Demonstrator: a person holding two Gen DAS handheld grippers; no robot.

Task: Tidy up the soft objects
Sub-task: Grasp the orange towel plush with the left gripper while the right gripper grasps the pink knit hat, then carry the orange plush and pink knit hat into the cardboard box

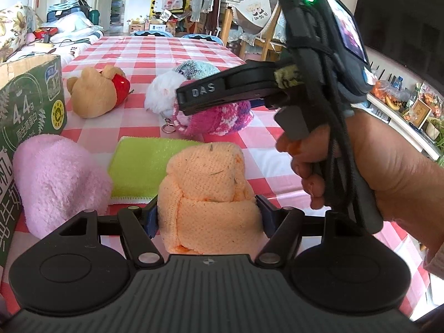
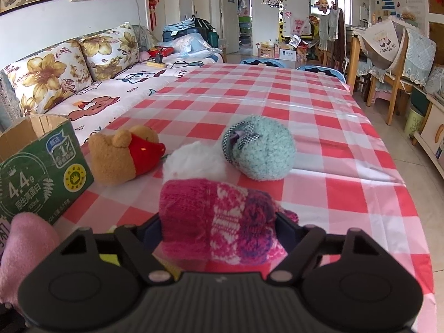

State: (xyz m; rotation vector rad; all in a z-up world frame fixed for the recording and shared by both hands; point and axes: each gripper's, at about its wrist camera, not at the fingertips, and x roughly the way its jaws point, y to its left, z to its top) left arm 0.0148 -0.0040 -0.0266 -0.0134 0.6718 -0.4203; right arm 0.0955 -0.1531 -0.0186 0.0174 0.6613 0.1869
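Left tongs point(image 1: 207, 216) clamp orange cloth roll point(image 1: 206, 191), just right of green carton point(image 1: 30, 116) (pink towel point(image 1: 58, 180) between). Right tongs point(image 2: 219, 230) pinch pink knit bundle point(image 2: 219, 219), further right on bench point(image 2: 319, 149).

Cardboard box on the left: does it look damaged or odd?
Yes. The box has a torn, ragged top edge, with bare brown cardboard showing above its green print. It stands upright at the table edge.
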